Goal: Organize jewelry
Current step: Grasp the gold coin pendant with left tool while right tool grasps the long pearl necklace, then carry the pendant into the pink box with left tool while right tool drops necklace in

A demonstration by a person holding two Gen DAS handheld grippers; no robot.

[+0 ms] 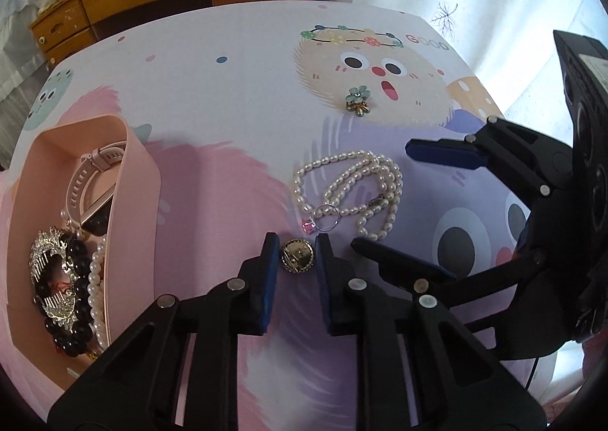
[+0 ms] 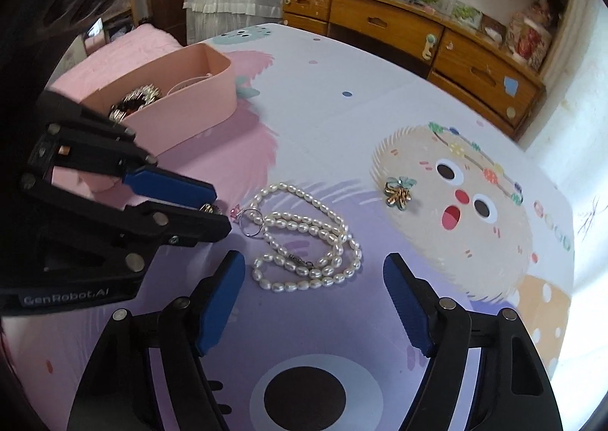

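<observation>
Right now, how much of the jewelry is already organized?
Done: a watch, brooch and beads lie in the pink box. In hand: the left gripper is shut on a round gold piece. Left: pearl necklace, pink-stone ring, flower clip; the right gripper is open beside the necklace.

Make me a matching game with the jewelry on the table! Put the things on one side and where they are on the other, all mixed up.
Things:
1. round gold brooch
2. pearl necklace
3. flower clip
4. watch

Places:
A. inside the pink box
B. alone on the cartoon face with the open mouth
C. between the left gripper fingers
D. in a loose pile in front of the right gripper

Pairs: 1-C, 2-D, 3-B, 4-A
</observation>
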